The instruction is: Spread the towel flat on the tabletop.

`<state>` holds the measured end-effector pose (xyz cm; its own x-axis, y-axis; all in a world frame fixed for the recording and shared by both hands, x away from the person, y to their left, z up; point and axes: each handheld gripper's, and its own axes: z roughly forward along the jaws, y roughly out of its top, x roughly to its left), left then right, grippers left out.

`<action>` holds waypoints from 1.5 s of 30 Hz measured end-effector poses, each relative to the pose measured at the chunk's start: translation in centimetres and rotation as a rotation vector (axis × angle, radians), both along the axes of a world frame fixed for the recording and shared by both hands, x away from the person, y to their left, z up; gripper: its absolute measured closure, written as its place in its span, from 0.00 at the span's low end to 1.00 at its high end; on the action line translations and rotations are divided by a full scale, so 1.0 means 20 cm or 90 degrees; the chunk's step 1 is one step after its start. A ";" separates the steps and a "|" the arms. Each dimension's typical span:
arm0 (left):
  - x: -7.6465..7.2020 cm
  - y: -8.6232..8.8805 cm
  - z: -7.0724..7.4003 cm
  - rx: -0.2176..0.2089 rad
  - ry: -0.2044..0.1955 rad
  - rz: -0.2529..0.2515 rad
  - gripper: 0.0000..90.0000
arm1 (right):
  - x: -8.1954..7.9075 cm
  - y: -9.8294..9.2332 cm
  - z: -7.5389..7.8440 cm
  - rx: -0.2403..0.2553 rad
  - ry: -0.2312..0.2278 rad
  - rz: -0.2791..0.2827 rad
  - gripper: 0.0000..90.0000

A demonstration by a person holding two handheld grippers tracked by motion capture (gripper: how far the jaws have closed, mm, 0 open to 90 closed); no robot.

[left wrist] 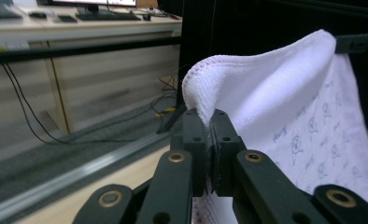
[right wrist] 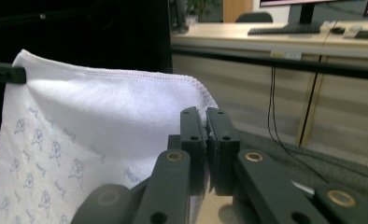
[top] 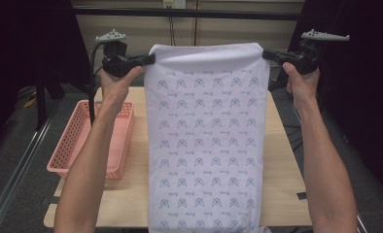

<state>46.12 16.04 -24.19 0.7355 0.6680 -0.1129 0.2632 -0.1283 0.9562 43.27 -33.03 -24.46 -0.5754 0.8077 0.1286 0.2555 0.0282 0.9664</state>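
Here, high view: the person is holding a white towel (top: 206, 141) up by its two top corners, spread flat as a long rectangle above the wooden counter (top: 282, 160).
Towel pattern: rows of small blue emblems are running across the soft cloth; the top edge is folding over in a smooth roll.
Towel axis: its long side is running from the raised tongs down toward the person, and its lower end is passing out of the bottom of the frame.
Left tongs (top: 152, 58): they are clamping the top left corner, the hand wrapping the black body below its grey three-cornered plate.
Right tongs (top: 266, 53): they are pinching the top right corner at the same height.
Basket (top: 78, 141): a pink perforated plastic one is sitting on the counter's left edge, beside the hanging cloth.
Left gripper view: the black jaws are sitting closed on a looped corner of fluffy terry, its stitched hem curling over them.
Right gripper view: the jaws are pressing together on the hemmed corner, and the cloth is stretching away to the other tongs.
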 end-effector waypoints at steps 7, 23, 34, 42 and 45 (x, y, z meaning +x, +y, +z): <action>-0.05 0.02 -0.13 0.016 0.033 -0.006 0.97 | -0.04 0.02 -0.02 -0.004 -0.001 0.022 0.96; -0.51 -0.02 -0.49 0.062 0.087 -0.097 0.97 | -0.46 -0.04 -0.56 -0.018 0.108 0.090 0.97; -0.85 0.01 -0.84 0.120 0.187 -0.129 0.97 | -0.82 0.00 -0.88 -0.054 0.213 0.149 0.97; -1.02 0.07 -1.09 0.116 0.278 -0.158 0.97 | -1.03 0.01 -1.05 -0.052 0.278 0.172 0.97; -1.06 0.08 -1.15 0.113 0.303 -0.167 0.97 | -1.07 0.04 -1.11 -0.075 0.316 0.184 0.97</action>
